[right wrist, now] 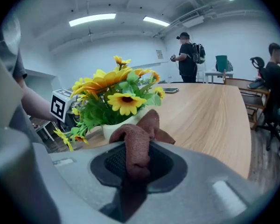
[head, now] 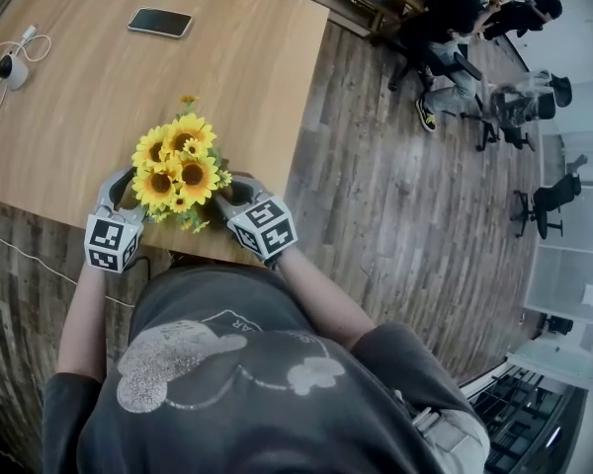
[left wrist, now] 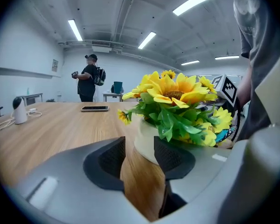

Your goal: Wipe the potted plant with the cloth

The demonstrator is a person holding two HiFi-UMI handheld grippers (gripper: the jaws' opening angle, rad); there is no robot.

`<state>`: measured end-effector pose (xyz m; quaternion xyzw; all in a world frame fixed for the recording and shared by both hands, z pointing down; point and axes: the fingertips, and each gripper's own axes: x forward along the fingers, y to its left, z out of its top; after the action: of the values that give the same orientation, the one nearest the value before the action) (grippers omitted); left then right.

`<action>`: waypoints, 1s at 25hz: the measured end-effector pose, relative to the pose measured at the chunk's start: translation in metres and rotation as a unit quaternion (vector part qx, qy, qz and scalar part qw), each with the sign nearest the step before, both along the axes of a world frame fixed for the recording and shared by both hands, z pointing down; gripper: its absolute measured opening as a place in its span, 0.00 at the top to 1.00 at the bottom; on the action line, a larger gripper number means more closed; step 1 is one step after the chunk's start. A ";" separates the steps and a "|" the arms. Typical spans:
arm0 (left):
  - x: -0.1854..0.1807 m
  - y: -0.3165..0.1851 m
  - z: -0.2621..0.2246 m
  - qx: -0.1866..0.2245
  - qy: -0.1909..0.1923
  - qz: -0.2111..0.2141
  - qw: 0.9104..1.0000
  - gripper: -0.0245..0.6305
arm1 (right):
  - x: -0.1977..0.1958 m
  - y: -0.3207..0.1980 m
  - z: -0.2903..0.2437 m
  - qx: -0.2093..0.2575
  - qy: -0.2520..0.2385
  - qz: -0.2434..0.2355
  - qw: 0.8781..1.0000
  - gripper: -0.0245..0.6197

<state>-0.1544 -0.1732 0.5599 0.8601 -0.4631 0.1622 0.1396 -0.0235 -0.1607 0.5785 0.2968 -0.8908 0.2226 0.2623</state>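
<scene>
A wooden table (head: 227, 47) fills the head view's upper left. The plant (head: 178, 171) stands at its lower edge, between both grippers. The left gripper (left wrist: 139, 158) has its jaws narrowly apart and empty, with the pot (left wrist: 143, 141) just beyond. The right gripper (right wrist: 137, 164) pinches the cloth (right wrist: 139, 141) near the pot.

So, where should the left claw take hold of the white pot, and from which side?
Probably the pot at its bare lower wall, coming level from the left claw's own side. The sunflowers overhang its rim, so a claw from above would crush them; the wall below is exposed.
</scene>
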 end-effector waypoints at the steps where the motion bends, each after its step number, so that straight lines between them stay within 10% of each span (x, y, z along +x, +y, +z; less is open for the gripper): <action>1: 0.001 0.001 0.000 -0.001 0.002 -0.002 1.000 0.64 | -0.001 0.002 -0.001 0.001 0.001 0.001 1.000 0.85; 17: 0.002 0.010 -0.001 -0.007 0.018 -0.033 0.999 0.63 | -0.047 0.073 -0.015 -0.012 -0.012 -0.199 0.980 0.85; 25: -0.013 0.026 -0.002 -0.014 0.064 -0.099 0.993 0.49 | 0.018 0.034 -0.019 -0.017 -0.037 -0.113 0.993 0.85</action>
<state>-0.1676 -0.1467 0.5580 0.8167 -0.5335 0.0991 0.1962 -0.0059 -0.1265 0.5595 0.1811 -0.9241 0.2171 0.2573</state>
